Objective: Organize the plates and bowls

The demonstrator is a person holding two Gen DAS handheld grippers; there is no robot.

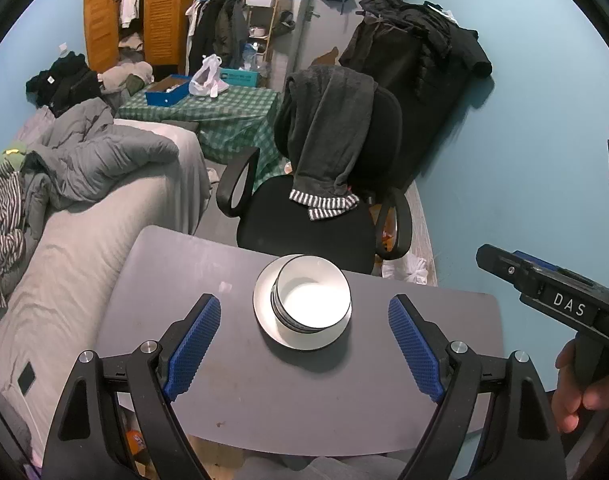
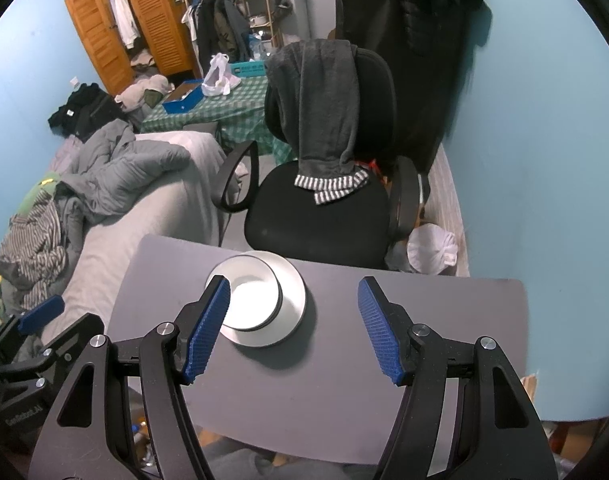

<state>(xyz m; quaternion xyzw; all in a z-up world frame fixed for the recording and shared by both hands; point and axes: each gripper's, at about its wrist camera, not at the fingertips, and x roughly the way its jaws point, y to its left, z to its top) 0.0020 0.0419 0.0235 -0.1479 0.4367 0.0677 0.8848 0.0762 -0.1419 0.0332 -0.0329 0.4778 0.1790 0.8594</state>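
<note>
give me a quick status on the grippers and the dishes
Left gripper open, empty. Right gripper open, empty. Bowls stacked on plate, mid table. Nothing in the way.

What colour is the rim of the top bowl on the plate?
Black, edging a white bowl; the left wrist view shows it best.

Blue ridged pads (image 1: pixel 194 344) are being carried on black fingers of the left gripper (image 1: pixel 304 340), silver screws showing; "DAS" is being displayed on the right gripper (image 2: pixel 294 326).
</note>
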